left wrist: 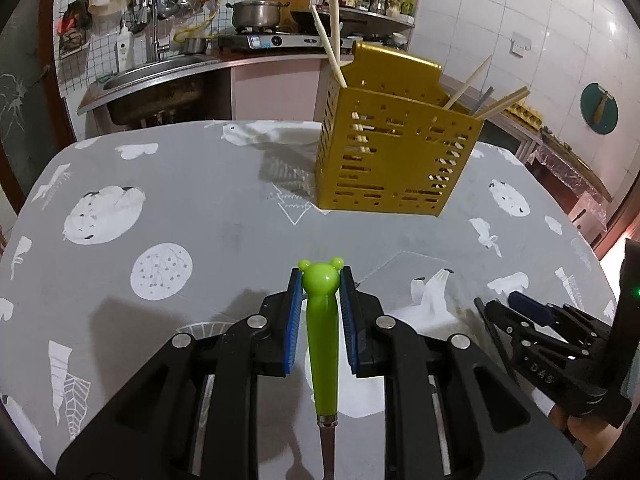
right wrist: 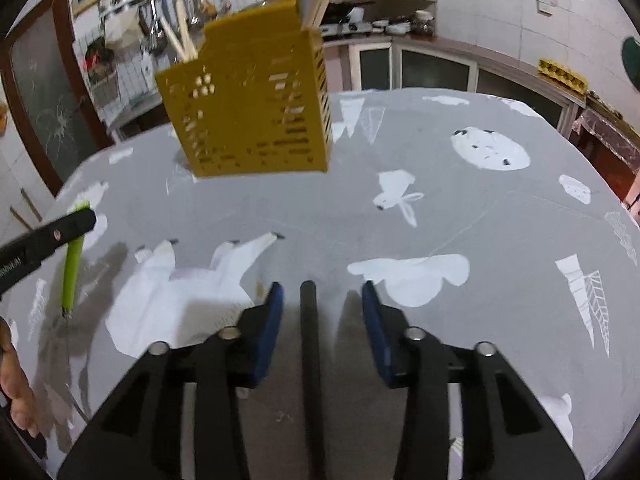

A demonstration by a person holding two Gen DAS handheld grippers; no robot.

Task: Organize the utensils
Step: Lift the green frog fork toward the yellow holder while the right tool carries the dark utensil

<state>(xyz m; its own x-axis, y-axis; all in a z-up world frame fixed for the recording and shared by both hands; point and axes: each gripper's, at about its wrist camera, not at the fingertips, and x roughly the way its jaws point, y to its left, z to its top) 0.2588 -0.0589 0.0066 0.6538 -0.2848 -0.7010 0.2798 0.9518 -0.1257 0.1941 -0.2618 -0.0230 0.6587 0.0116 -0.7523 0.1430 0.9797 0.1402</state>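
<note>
Utensils are split between the two grippers and a gold perforated holder that stands upright on the desk, toward its far side. Chopsticks lean out of the holder's left end, and more chopsticks poke out at its right end.

Nearer than the holder, the left gripper is pinched on a green-handled utensil — the blue pads press the handle just below its little bear-shaped head, which points toward the holder. Its metal shaft runs back under the gripper, and what sort of utensil it is cannot be told. From the right wrist view the same green handle shows to the near left of the holder, held above the cloth.

To the right of that, also on the near side of the holder, the right gripper has its jaws spread — a slim dark rod-like handle lies between the blue pads with a gap on either side, touched by neither. Whether it rests on the desk I cannot tell.

A grey cloth with white animal and leaf prints covers the desk.
</note>
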